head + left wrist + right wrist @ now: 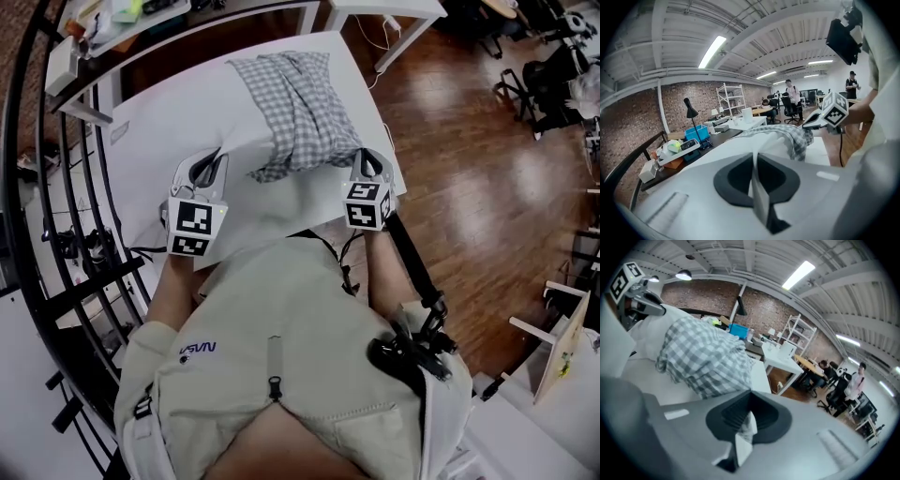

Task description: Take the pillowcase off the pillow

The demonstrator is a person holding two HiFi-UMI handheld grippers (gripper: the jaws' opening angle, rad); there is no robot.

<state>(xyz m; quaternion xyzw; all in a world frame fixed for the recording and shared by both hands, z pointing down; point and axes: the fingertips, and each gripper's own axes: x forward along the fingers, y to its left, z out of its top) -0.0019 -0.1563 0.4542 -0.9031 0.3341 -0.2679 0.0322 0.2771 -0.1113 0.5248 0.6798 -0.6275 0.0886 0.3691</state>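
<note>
Head view: a white pillow (281, 202) lies on a white table (169, 103), right in front of the person. The grey-checked pillowcase (295, 103) is bunched over the pillow's far half, so the near half is bare. The left gripper (208, 167) is at the near left corner and the right gripper (368, 164) at the near right corner, just beside the pillowcase hem. Both marker cubes face the camera. There is a wood floor (469, 141) to the right and a cluttered desk (122, 19) at top left.

Left gripper view: the left gripper (756, 178) is clenched, with a thin fold of white pillow cloth (754, 143) pinched flat between the jaws. The pillowcase (787, 136) is heaped beyond it, and the right gripper (808, 123) shows at its far side. In the background are a brick wall (633, 117), a black desk lamp (690, 110), a blue bin (697, 133) and people (790, 91) at desks.

Right gripper view: the right gripper (745, 427) is also clenched on cloth — a white fold with a greyish checked patch sticks up between the jaws. It has the pillow corner; I can't tell whether some pillowcase is caught in it too. The pillowcase (703, 357) is piled just ahead, with the pillow (647, 333) white behind it. The left gripper (656, 310) is at top left, on the pillow's other corner. Seated people (825, 366) are far off to the right.
</note>
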